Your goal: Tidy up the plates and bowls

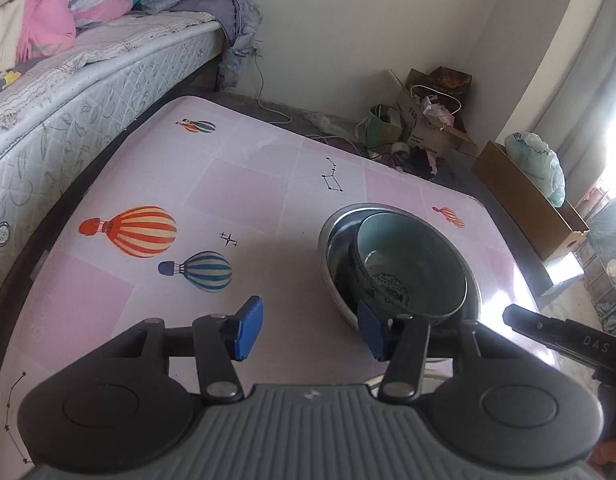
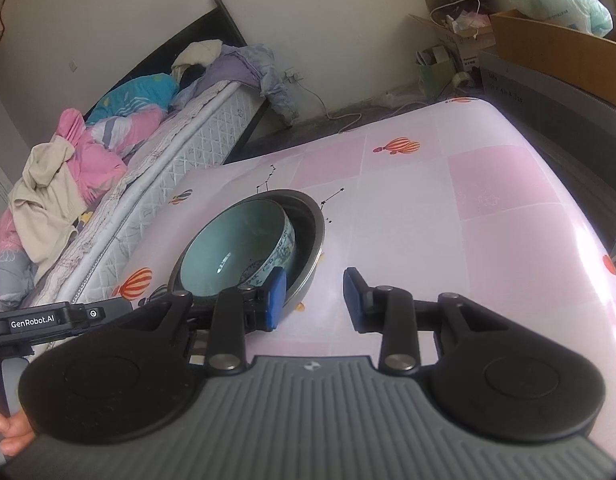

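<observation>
On the pink table (image 1: 248,184): bowls nested.
Teal bowl (image 1: 412,264) was found inside metal bowl (image 1: 328,248); left gripper (image 1: 308,328) and right gripper (image 2: 314,300) were held open, empty.

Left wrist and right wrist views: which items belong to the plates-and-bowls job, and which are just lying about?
Job items:
teal bowl, sitting inside the metal basin
metal basin

Lying about:
bedding on the mattress
cardboard box
plastic bag
cable on the floor

Black gripper (image 1: 310,328) (ribbed grey base) with 2 blue pads (image 1: 250,328).
</observation>
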`<move>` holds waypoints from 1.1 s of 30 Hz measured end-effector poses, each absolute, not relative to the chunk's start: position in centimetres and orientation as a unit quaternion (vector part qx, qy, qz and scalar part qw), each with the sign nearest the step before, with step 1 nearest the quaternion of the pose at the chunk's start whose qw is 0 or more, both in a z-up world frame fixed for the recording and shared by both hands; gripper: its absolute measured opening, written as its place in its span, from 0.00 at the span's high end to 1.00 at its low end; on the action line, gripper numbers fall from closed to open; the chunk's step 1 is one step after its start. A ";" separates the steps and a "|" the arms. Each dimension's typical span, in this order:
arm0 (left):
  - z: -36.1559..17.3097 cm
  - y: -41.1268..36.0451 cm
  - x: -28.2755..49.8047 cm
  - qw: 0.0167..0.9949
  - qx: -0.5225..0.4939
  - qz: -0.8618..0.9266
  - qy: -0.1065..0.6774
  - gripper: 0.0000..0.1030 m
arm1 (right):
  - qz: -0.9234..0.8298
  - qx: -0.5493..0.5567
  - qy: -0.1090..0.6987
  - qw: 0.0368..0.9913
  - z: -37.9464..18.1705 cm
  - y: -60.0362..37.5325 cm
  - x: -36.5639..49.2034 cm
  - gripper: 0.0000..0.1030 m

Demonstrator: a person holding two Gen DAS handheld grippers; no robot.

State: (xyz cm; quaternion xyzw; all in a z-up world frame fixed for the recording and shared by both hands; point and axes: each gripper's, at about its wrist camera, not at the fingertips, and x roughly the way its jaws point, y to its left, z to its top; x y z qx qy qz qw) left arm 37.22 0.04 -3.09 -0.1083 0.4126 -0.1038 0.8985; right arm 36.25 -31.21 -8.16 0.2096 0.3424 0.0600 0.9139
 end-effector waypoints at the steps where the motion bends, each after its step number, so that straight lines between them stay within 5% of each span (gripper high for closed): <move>1: -3.3 0.0 37.8 0.896 -0.114 -0.104 0.415 0.49 | 0.059 0.215 0.346 0.911 -8.5 -31.3 37.1 0.70; 17: -5.7 -2.2 41.7 0.877 -0.107 -0.121 0.453 0.83 | 0.083 0.230 0.367 0.897 -11.5 -30.4 41.6 0.84; 33: -6.6 -3.1 42.3 0.876 -0.107 -0.107 0.457 0.85 | 0.073 0.170 0.355 0.916 -12.1 -28.3 43.6 0.89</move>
